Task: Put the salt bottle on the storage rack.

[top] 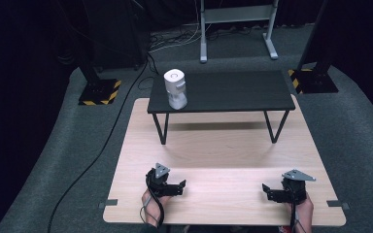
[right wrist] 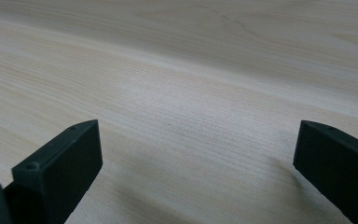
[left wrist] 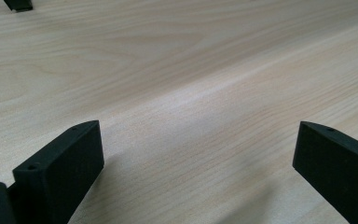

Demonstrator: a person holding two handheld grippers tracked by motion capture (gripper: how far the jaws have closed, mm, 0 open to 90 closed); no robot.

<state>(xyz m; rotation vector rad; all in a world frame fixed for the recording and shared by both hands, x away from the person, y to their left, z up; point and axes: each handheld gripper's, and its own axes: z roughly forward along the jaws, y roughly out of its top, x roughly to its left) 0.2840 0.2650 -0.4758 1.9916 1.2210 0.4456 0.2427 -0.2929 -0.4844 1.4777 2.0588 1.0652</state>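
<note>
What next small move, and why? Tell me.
Probably lift the left gripper forward toward the white cup. Both grippers rest open and empty near the table's near edge, and the cup stands upright on the black shelf, at its left end.

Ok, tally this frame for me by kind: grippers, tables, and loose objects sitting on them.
Grippers: 2, the left gripper and the right gripper, both open and empty.
Tables: 2, the light wooden table and the small black table standing on it.
Loose objects: 1, a white cylinder-shaped object on the small black table.
Total: 5
</note>
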